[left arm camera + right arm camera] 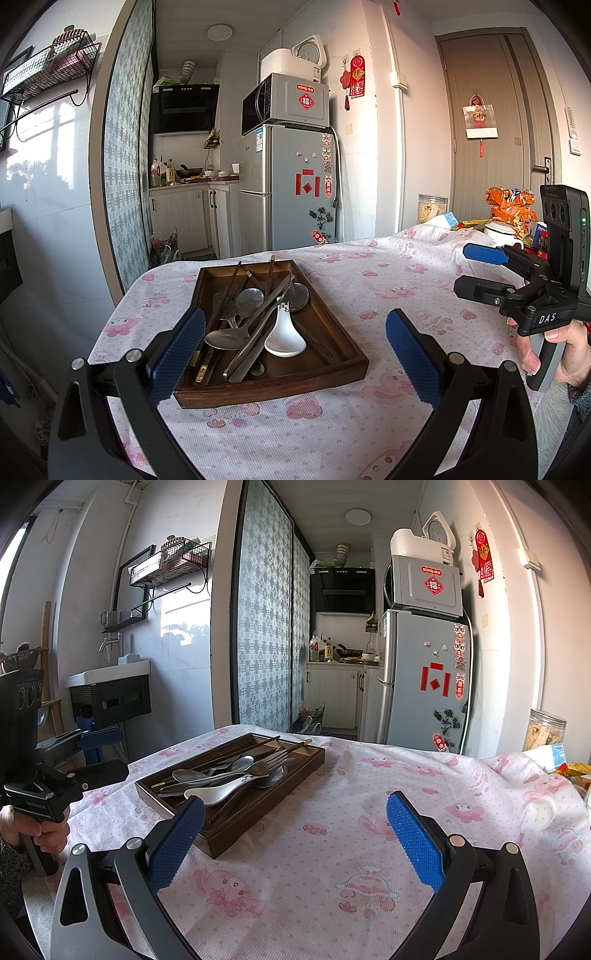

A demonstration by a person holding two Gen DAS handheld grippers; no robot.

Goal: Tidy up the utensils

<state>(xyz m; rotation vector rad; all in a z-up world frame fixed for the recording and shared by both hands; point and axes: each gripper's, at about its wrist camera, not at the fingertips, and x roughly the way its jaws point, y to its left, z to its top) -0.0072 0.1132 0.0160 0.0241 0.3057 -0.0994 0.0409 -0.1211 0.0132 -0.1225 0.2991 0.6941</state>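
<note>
A dark wooden tray (334,363) (306,762) sits on the table with a jumbled pile of utensils: a white ceramic spoon (285,338) (218,793), metal spoons (225,338) (188,774), a metal fork (271,763), dark tongs (255,332) and dark chopsticks (271,273) (258,744). My left gripper (295,354) is open and empty, just in front of the tray's near edge. My right gripper (295,834) is open and empty, to the right of the tray; it also shows in the left wrist view (476,269). The left gripper also shows in the right wrist view (107,753).
The table has a white cloth with pink cartoon prints (369,288) (369,805). At its far right stand a clear jar (431,208) (543,734), a white lidded pot (500,230) and orange snack bags (511,206). A fridge (288,184) stands beyond the table.
</note>
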